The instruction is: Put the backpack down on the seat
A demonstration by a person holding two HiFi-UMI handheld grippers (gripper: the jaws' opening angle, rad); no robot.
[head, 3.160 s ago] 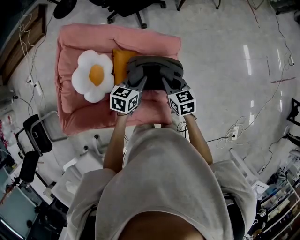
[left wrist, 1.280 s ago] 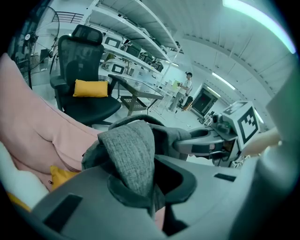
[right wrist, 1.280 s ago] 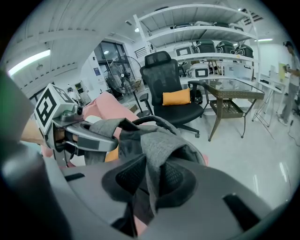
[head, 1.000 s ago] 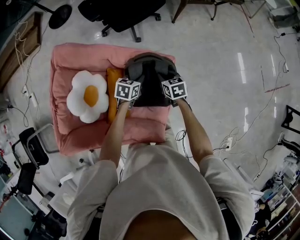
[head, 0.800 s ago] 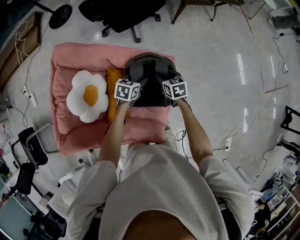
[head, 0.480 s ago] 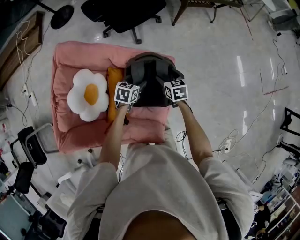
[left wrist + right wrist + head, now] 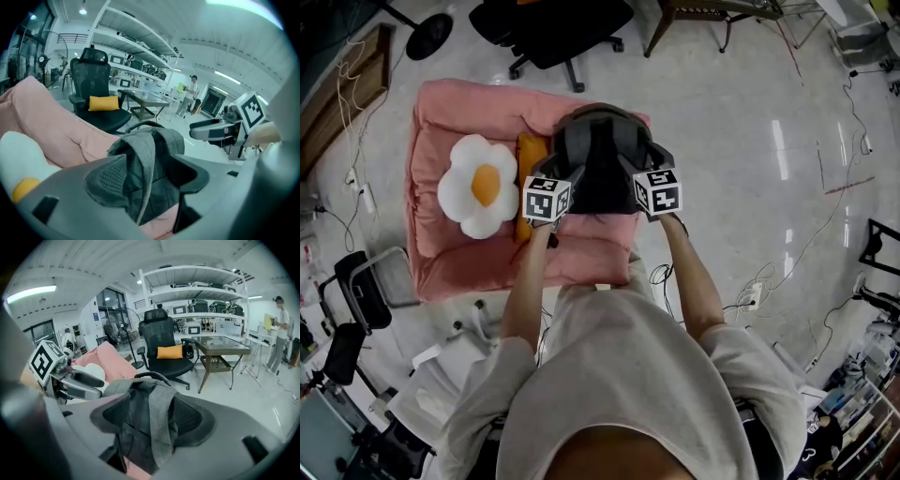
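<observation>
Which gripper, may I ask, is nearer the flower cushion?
Left gripper: jaws opening, a strap between them, near the cushion. Right gripper: jaws closing, the other strap between them, across the backpack.

On the pink padded seat (image 7: 459,262), the grey fabric backpack (image 7: 600,159) fills the right side, a white egg-shaped pillow (image 7: 483,185) and orange cushion (image 7: 530,155) the left middle; the front-left strip lies bare.

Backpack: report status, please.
Left tool opening, strap between jaws. Right tool closing, strap between jaws. Backpack down on pink seat. Flower pillow alongside, not blocking.
</observation>
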